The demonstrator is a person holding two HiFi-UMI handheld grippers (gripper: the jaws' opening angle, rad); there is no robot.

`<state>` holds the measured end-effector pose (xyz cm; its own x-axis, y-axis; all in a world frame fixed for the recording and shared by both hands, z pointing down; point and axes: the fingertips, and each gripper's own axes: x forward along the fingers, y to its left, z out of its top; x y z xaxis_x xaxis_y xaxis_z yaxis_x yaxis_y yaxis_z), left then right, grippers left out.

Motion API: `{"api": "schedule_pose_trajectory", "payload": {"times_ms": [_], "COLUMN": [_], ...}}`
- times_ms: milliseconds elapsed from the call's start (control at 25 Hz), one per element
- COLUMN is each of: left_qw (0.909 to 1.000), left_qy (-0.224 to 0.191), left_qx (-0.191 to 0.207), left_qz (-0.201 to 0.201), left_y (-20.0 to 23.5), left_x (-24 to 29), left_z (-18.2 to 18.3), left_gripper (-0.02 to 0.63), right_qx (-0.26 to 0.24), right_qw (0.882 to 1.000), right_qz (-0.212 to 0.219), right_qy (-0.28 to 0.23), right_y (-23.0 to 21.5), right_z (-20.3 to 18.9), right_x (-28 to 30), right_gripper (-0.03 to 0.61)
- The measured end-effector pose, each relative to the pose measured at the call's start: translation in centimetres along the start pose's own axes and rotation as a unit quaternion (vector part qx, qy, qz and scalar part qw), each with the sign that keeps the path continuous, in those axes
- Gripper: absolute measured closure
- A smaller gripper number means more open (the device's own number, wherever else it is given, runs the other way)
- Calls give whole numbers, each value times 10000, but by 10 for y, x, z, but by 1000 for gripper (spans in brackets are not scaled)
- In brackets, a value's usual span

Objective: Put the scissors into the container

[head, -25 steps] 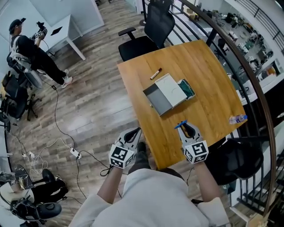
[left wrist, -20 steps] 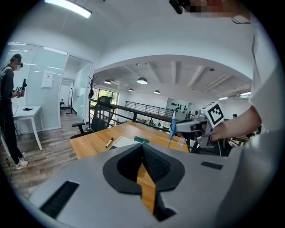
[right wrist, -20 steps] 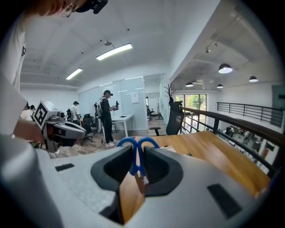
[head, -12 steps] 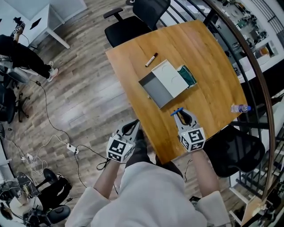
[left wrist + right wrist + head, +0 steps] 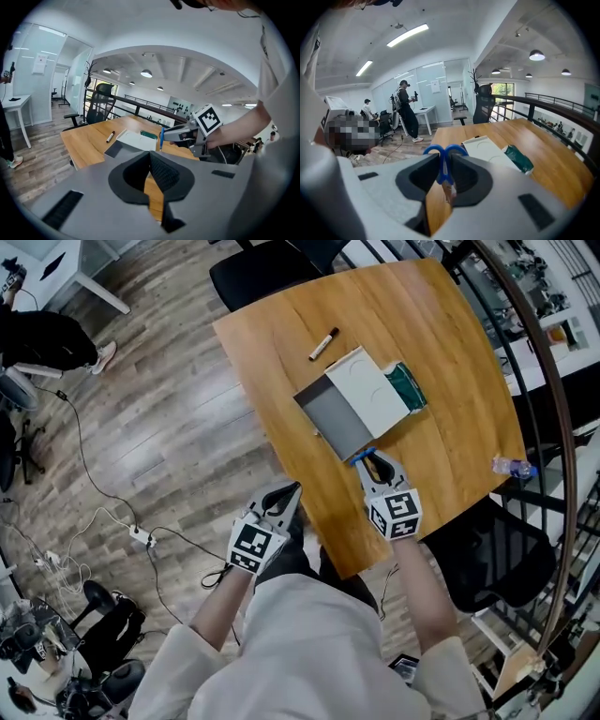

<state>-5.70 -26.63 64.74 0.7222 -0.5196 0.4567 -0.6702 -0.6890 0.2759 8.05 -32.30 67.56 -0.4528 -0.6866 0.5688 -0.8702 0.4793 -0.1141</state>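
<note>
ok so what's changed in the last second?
The right gripper, shut on the blue scissors, moved forward until the handles reach the container's near edge. Nothing was grabbed or released. The left gripper stays shut and empty beside the table; the marker is unmoved.

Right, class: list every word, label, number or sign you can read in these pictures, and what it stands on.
No text can be read anywhere.
The left claw and right claw bear square coded patterns, no letters.
The sheet on the glass wall: too small.
The green packet: any print too blurred.
The scissors: no print shows.
</note>
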Motion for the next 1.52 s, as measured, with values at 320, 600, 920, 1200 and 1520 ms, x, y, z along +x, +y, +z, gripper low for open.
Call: {"api": "schedule_pose_trajectory", "payload": {"times_ms": [320, 600, 920, 1200, 1520], "left_qw": [9999, 9998, 9994, 9993, 9987], "left_qy": [126, 183, 245, 211, 278], "left_qx": [-98, -84, -228, -314, -422], "left_qz": [-37, 24, -8, -39, -23], "left_y": [28, 49, 60, 56, 63], "left_x": [17, 23, 29, 31, 27], "left_z": [-17, -22, -35, -34, -44], "left_gripper": [620, 620, 620, 620, 620], "right_qx": [10, 37, 162, 313, 205], "right_qw": [9994, 9969, 9938, 9912, 9886], "right_qz": [210, 134, -76, -321, -387], "right_qy": [284, 771, 1097, 1245, 1441], "right_y": [0, -11, -24, -40, -43], "right_z": [-9, -38, -66, -79, -88], "right_x": [54, 98, 131, 149, 177], "right_gripper": [497, 497, 497, 495, 494]}}
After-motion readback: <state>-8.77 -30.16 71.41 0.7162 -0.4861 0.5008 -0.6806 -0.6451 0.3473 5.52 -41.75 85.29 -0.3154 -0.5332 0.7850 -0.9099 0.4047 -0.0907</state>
